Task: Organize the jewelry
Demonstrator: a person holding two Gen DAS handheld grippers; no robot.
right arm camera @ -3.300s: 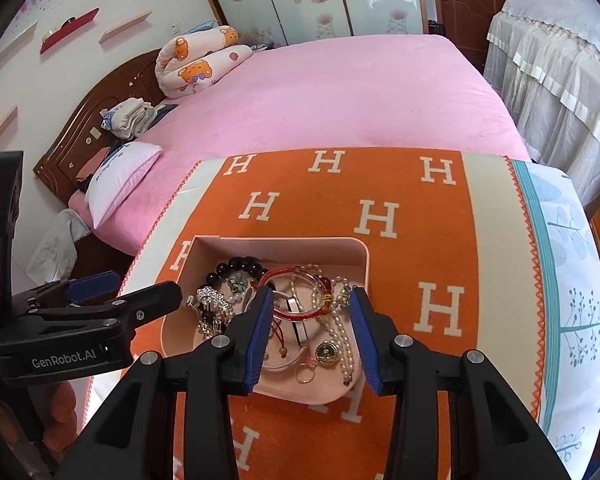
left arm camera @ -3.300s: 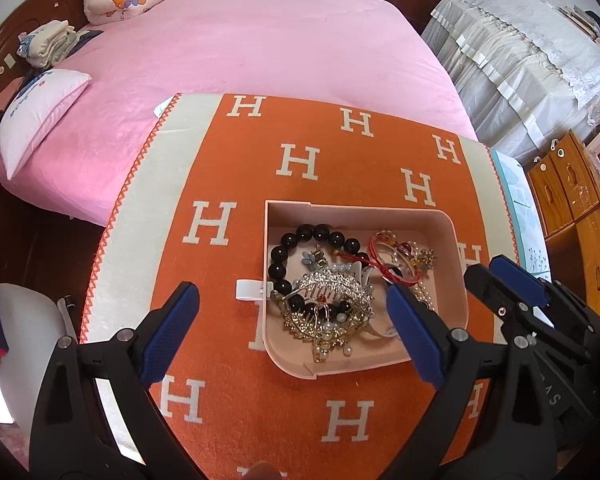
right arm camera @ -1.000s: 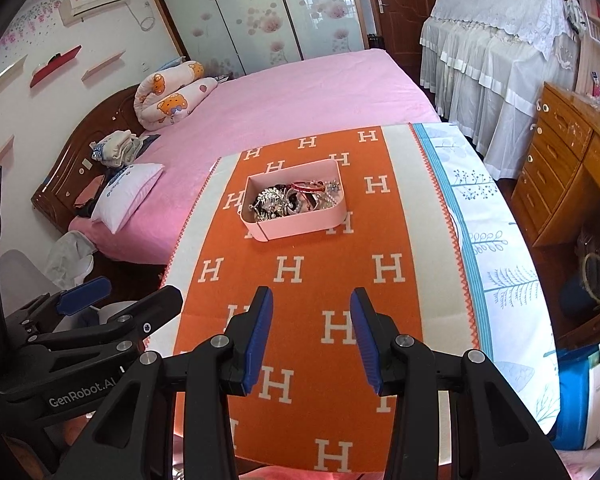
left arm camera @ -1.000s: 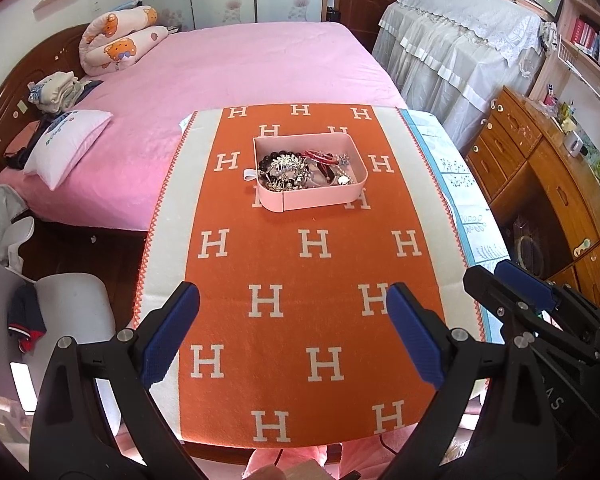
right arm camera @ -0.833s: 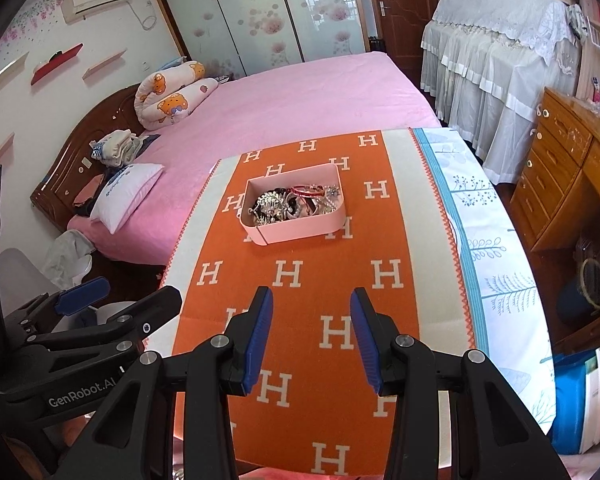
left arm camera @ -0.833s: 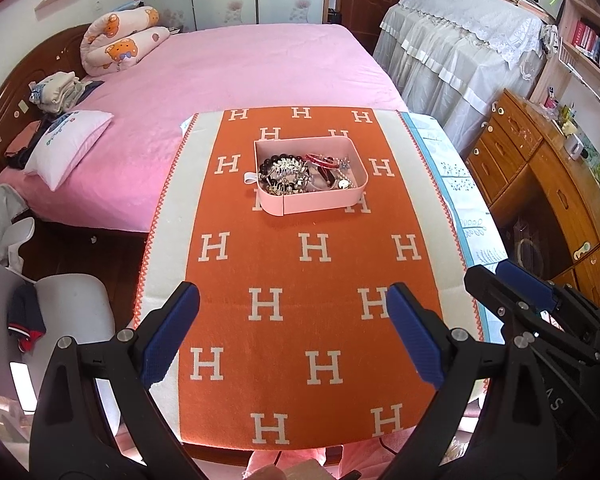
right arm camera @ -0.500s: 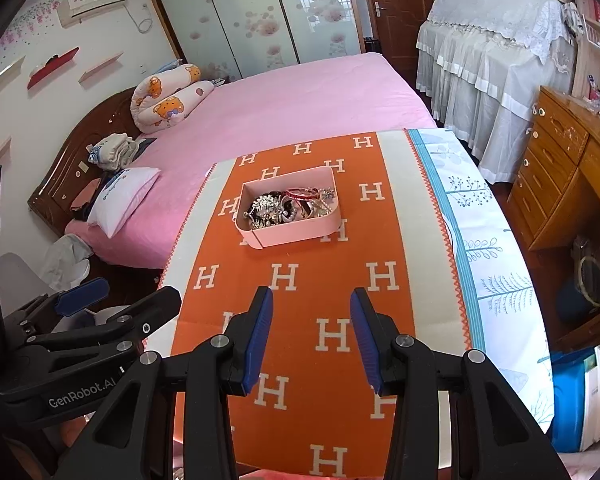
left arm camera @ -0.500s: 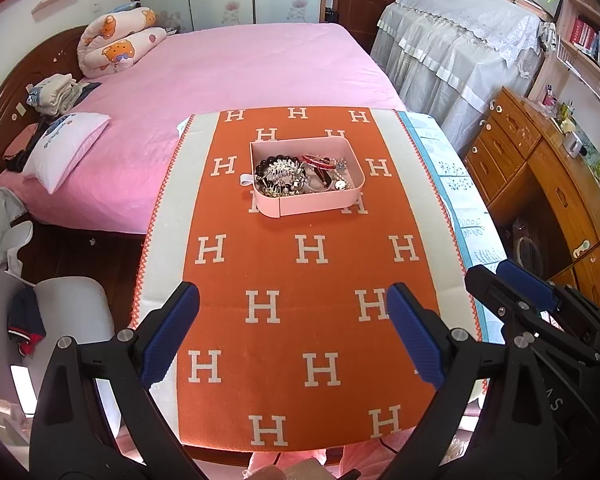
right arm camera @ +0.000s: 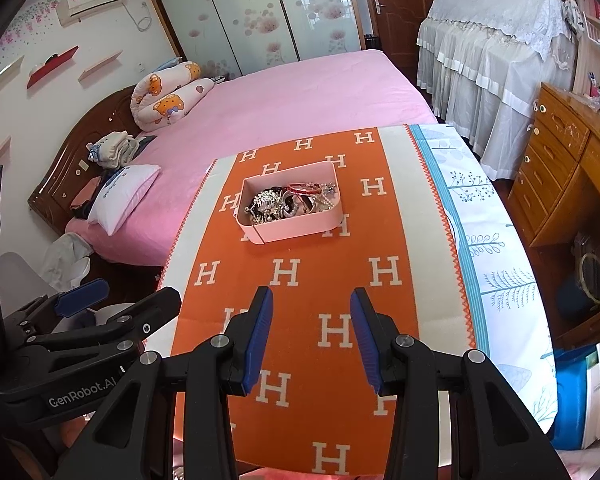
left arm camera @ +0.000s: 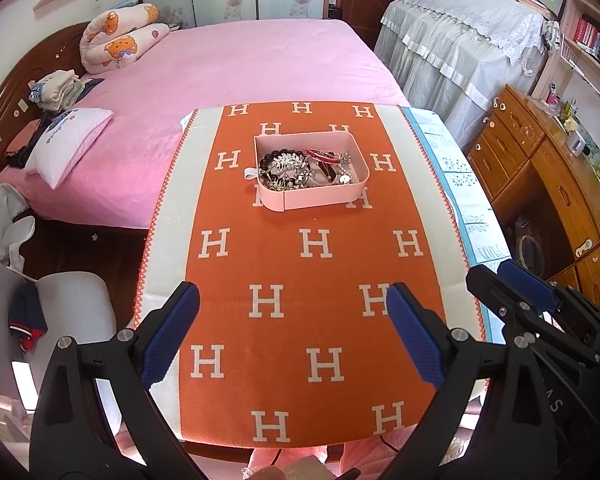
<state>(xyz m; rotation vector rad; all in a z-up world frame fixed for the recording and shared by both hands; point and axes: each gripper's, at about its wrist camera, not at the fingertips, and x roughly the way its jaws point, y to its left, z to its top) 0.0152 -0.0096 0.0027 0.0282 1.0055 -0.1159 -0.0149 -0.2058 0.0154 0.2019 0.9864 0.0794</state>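
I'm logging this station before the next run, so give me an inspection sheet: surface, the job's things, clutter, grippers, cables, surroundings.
Surface: orange H-patterned blanket over a table, bare apart from the tray.
Job's things: pink tray piled with jewelry, including a dark bead bracelet and a red bangle.
Clutter: nothing seen on the blanket.
Grippers: left gripper wide open, empty; right gripper partly open, empty; both well short of the tray.
Cables: nothing seen.
Surroundings: pink bed behind, wooden drawers to the right.
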